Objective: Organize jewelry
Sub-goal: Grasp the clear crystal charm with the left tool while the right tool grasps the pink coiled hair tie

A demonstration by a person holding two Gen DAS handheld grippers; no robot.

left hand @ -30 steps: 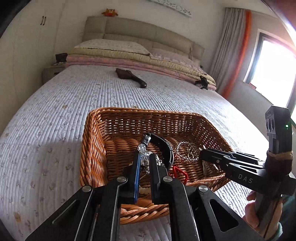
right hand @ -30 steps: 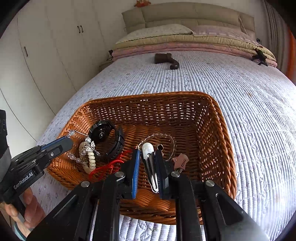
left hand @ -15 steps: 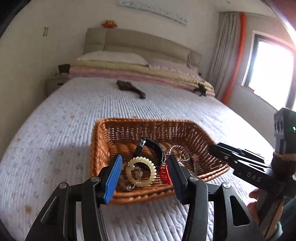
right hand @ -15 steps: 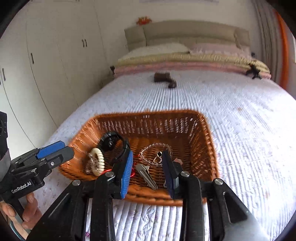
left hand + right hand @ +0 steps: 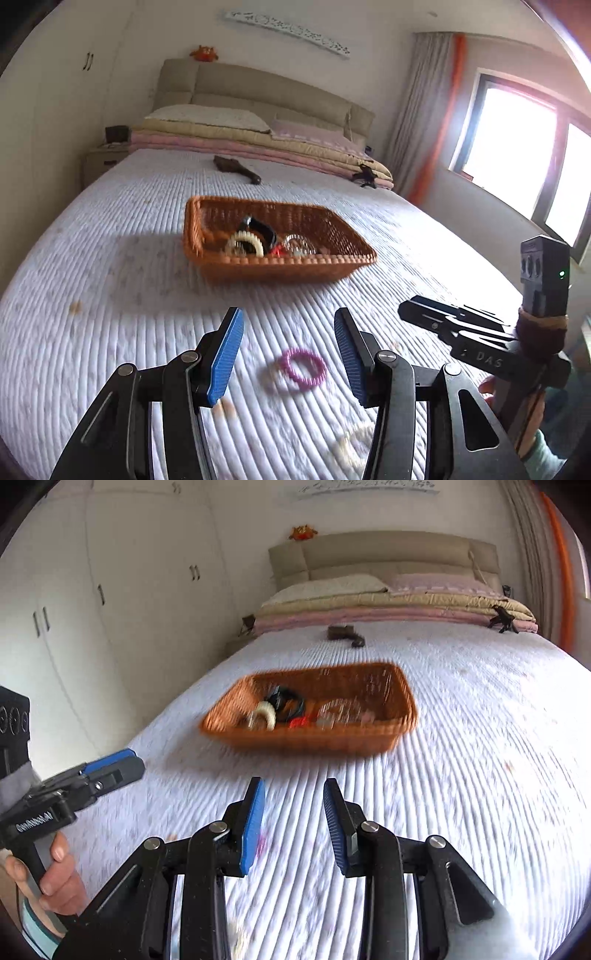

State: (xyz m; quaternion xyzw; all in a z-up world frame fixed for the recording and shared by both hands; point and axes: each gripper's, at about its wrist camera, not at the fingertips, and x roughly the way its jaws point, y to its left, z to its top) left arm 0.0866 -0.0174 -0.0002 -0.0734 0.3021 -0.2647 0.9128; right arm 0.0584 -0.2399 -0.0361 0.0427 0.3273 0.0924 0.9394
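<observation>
A brown wicker basket (image 5: 273, 269) stands on the bed and also shows in the right wrist view (image 5: 317, 740). It holds a cream coil bracelet (image 5: 244, 244), a black band (image 5: 260, 229), a red piece and a clear bead bracelet (image 5: 298, 244). A pink bead bracelet (image 5: 303, 367) lies on the quilt between the tips of my open, empty left gripper (image 5: 288, 339). A pale cream ring (image 5: 351, 448) lies nearer, blurred. My right gripper (image 5: 293, 812) is open and empty, well short of the basket.
The white quilted bed (image 5: 110, 295) spreads all around. A dark brown object (image 5: 236, 168) lies near the folded blankets (image 5: 258, 142) at the headboard. White wardrobes (image 5: 110, 609) stand left, and a window (image 5: 524, 155) is on the right.
Both grippers opened, left their jewelry in the basket and pulled back toward the foot of the bed. The pink bracelet and the cream ring have come into view.
</observation>
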